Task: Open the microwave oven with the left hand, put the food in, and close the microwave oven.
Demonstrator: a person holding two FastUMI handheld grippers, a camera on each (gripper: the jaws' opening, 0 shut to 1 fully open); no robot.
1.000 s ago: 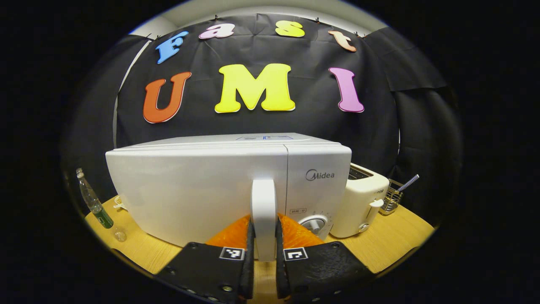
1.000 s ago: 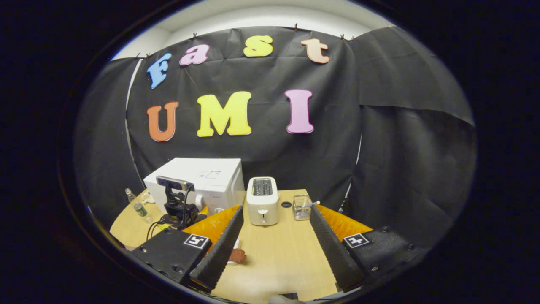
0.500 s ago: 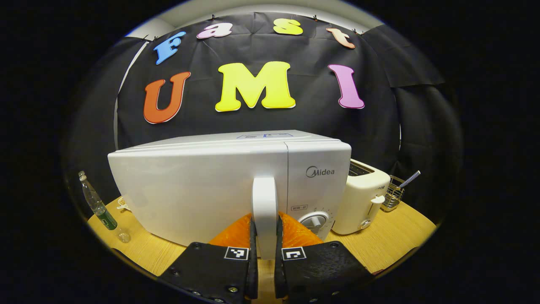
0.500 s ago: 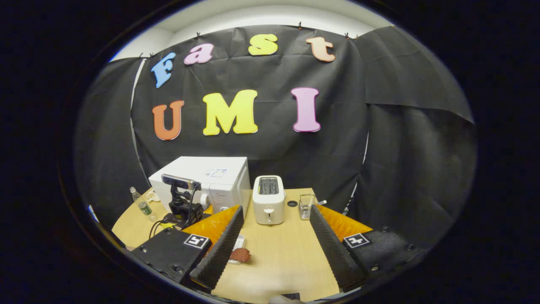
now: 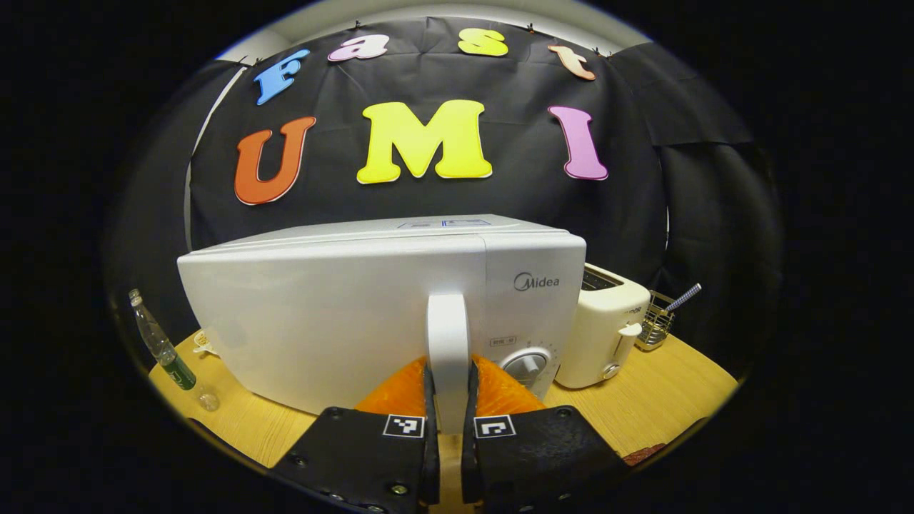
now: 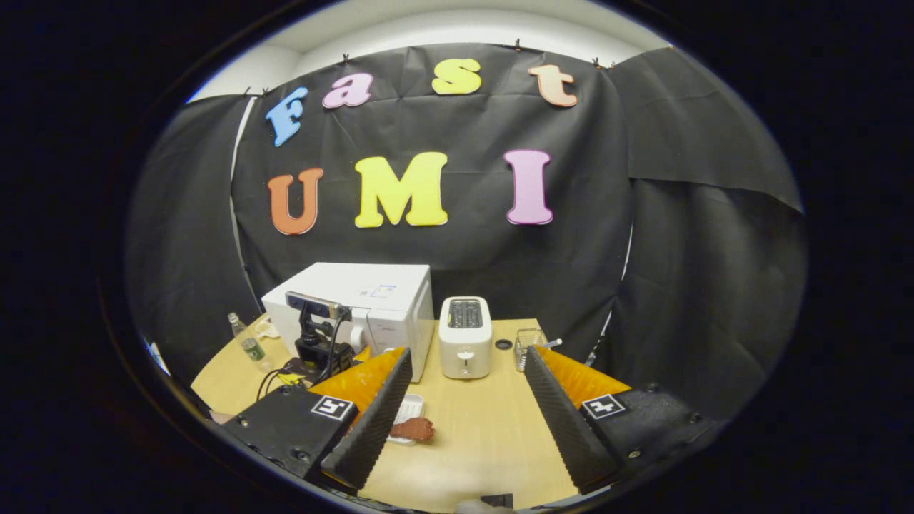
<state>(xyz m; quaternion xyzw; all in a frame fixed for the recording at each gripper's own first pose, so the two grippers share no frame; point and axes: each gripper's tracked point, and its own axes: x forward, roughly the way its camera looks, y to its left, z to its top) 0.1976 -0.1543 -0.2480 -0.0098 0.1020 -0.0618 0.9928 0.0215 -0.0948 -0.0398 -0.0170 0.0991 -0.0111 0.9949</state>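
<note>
The brand name "Midea", with a round logo before it, is printed on the control panel of the microwave oven (image 5: 385, 300) in the left gripper view, above the dial (image 5: 525, 364). A small framed label sits just above that dial; its characters are too small to read. A label on top of the oven is likewise illegible. Lettering on the toaster (image 5: 607, 328) is partly visible but cannot be made out. Square black-and-white marker codes stand on the left tool (image 5: 449, 428) and right tool (image 6: 464, 400).
</note>
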